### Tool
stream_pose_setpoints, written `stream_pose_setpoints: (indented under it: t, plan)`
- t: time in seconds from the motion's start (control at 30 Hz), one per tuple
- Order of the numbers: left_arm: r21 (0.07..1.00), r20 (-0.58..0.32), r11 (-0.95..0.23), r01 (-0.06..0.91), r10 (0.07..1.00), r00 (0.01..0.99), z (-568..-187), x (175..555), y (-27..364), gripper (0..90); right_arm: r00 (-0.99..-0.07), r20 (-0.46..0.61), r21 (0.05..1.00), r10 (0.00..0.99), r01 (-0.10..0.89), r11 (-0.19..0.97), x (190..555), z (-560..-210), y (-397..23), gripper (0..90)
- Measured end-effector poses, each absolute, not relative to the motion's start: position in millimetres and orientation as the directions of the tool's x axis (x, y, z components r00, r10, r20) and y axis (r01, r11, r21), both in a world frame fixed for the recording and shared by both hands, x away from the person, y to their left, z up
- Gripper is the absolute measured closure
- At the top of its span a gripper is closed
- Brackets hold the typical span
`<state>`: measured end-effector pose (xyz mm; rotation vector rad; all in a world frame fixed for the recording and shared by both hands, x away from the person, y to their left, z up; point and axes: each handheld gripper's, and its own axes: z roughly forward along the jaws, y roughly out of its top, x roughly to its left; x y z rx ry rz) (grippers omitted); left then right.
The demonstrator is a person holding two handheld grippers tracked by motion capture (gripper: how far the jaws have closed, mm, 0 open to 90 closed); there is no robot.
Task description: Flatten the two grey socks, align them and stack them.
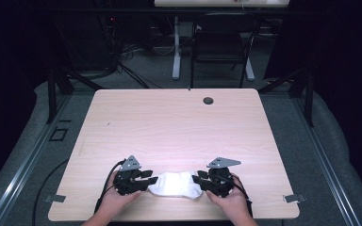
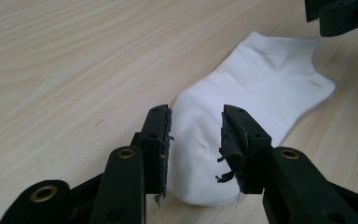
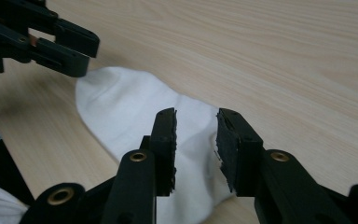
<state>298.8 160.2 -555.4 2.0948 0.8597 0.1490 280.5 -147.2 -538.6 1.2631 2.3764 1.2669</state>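
A white sock [image 1: 176, 184] lies flat on the table [image 1: 179, 122] between 2 grippers, left gripper [image 2: 195, 140] and right gripper [image 3: 196, 140], each with jaws parted and its end of the sock between the fingers. Soft, light and limp, it looks best pinched at both ends. The gripper views show fabric creases that the high view washes out.

A pale wooden table [image 1: 179, 122] sits on grey carpet [image 1: 311, 155], a round hole [image 1: 208, 100] near its far edge. Beyond it, a dark chair [image 1: 221, 44] and a white desk leg [image 1: 176, 47]; the room's edges are dim.
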Motion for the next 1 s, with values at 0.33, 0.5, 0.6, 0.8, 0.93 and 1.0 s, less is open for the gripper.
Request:
stream_pose_setpoints:
  t: [0.33, 0.5, 0.6, 0.8, 0.93, 1.0]
  plan:
    - [0.726, -0.166, -0.461, 0.509, 0.601, 0.782, -566.8, 297.0, 155.0, 57.8, -0.704, 0.117, 0.708, 0.701, 0.554, 0.439, 280.4, -557.4, -126.0, 62.8]
    - [0.722, -0.166, -0.468, 0.51, 0.599, 0.784, -569.3, 297.8, 154.9, 57.4, -0.715, 0.071, 0.674, 0.695, 0.549, 0.495, 278.0, -564.5, -124.0, 63.0]
    - [0.714, -0.163, -0.479, 0.511, 0.596, 0.786, -571.8, 298.0, 154.5, 57.4, -0.714, 0.071, 0.662, 0.697, 0.556, 0.502, 276.5, -567.6, -122.7, 62.7]
    - [0.711, -0.15, -0.49, 0.504, 0.595, 0.789, -573.8, 297.9, 153.6, 57.8, -0.713, 0.079, 0.655, 0.697, 0.564, 0.502, 277.5, -569.5, -123.2, 63.6]
    - [0.706, -0.139, -0.5, 0.502, 0.596, 0.791, -574.5, 297.7, 153.6, 59.9, -0.71, 0.087, 0.656, 0.699, 0.569, 0.496, 279.7, -570.3, -124.4, 64.4]
    - [0.707, -0.129, -0.503, 0.497, 0.599, 0.791, -575.2, 297.8, 153.2, 61.0, -0.706, 0.094, 0.654, 0.702, 0.575, 0.491, 281.1, -570.3, -124.5, 64.7]
